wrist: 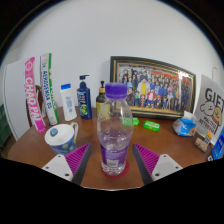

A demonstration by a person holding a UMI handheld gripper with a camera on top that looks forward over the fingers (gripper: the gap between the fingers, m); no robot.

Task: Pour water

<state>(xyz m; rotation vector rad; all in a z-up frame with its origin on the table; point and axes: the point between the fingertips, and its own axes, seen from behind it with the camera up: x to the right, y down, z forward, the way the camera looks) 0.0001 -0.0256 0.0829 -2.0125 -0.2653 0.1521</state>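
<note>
One water bottle, one cup, one framed photo.

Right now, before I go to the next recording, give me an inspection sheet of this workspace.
Surface: brown wooden table, against a white wall.
Job's things: clear bottle with a purple cap, upright; white cup beside it, near the left finger.
Clutter: two tall boxes, a white bottle, a dark pump bottle, a small green thing, a card printed with large letters.
Claw: open; the bottle stands between the fingers, with a gap showing at each side.
Cables: nothing seen.
Surroundings: a framed group photo leans against the wall.
</note>
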